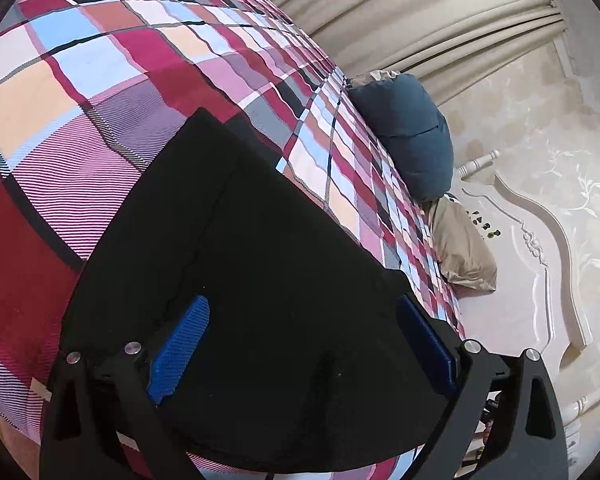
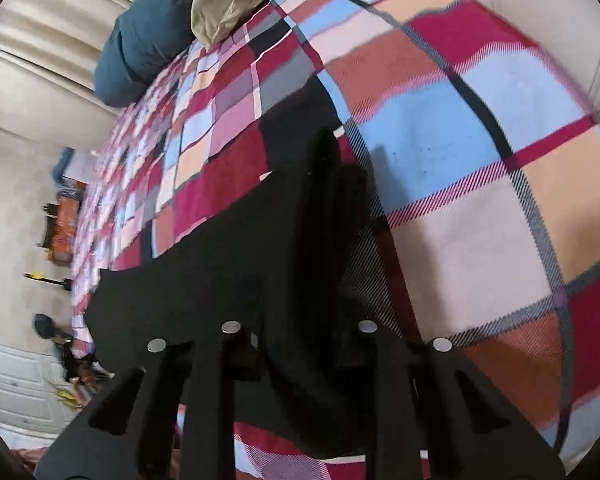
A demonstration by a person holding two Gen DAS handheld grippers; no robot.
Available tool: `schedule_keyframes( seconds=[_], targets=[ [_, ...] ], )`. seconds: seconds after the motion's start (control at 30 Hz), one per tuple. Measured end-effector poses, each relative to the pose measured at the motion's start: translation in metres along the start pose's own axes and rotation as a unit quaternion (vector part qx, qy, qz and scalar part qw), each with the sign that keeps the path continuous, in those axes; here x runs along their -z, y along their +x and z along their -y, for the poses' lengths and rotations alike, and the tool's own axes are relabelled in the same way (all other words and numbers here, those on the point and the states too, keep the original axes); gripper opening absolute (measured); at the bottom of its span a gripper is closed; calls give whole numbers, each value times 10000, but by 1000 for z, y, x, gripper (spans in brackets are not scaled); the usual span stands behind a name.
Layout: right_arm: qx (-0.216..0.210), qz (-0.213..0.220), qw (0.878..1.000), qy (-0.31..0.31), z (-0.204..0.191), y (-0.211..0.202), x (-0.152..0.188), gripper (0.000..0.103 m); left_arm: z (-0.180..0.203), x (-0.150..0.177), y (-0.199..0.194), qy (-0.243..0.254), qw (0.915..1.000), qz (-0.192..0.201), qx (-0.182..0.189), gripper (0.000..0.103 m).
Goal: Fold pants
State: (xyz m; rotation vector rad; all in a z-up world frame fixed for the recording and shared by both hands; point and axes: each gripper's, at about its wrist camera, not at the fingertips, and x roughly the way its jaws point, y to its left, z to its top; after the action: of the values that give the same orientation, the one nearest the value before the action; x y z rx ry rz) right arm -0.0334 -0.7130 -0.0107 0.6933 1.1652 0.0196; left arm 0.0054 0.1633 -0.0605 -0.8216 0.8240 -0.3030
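Black fabric: the pants (image 1: 236, 264) are laid on a plaid bedspread (image 1: 80, 92), partly flattened, with a seam line visible down the cloth in the left wrist view.

Left gripper (image 1: 300, 348): blue pads (image 1: 180, 352) are held wide apart over the pants; nothing is pinched between them. The cloth is spread directly below and ahead of the fingers, its long axis running away from the camera toward the upper left.

Right gripper (image 2: 300, 344): the fingertips are lost against the black cloth, so it cannot be told whether they are together or apart, or whether fabric is pinched. A raised ridge of the pants (image 2: 324, 200) is seen just ahead of this gripper, standing up from the bedspread (image 2: 460, 140); the rest of the cloth is spread to its left.

Relation judged decisive: the pants lie under both grippers, and the raised fold is nearest the right one, so the fold is probably to be carried across the long axis from that side.

Surroundings: a blue pillow (image 1: 408, 136) and a tan pillow (image 1: 464, 248) are set by the white headboard (image 1: 540, 264), well apart from the pants. Curtains (image 1: 420, 12) hang beyond. Nothing is seen lying across the fold path.
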Motion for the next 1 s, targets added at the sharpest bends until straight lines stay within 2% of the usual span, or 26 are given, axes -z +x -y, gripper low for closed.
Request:
schedule_keyframes(
  seconds=[0.17,0.4,0.6,0.7,0.87,1.0],
  targets=[
    [655,257,9972,-265,-35,-23,8,18,-1,-3,1,-36,10000,-91,9,94],
    [942,828,9890,-787,-117,-73,24,18,1,-3,3,48,9998,-180,-22,94],
    [866,1207,9802,-1308,-199,-92,39,17,9,-1,7,442,9983,-323,-214,94],
    [789,1304,9753,-1600,-241,-92,48,17,9,0,8,456,9981,-335,-257,94],
    [602,1260,9658,-2183,-308,-70,68,17,8,0,8,448,9982,-336,-229,94],
    [412,1237,9613,-2428,-344,-45,83,17,8,-1,8,432,9983,-337,-214,94]
  ],
)
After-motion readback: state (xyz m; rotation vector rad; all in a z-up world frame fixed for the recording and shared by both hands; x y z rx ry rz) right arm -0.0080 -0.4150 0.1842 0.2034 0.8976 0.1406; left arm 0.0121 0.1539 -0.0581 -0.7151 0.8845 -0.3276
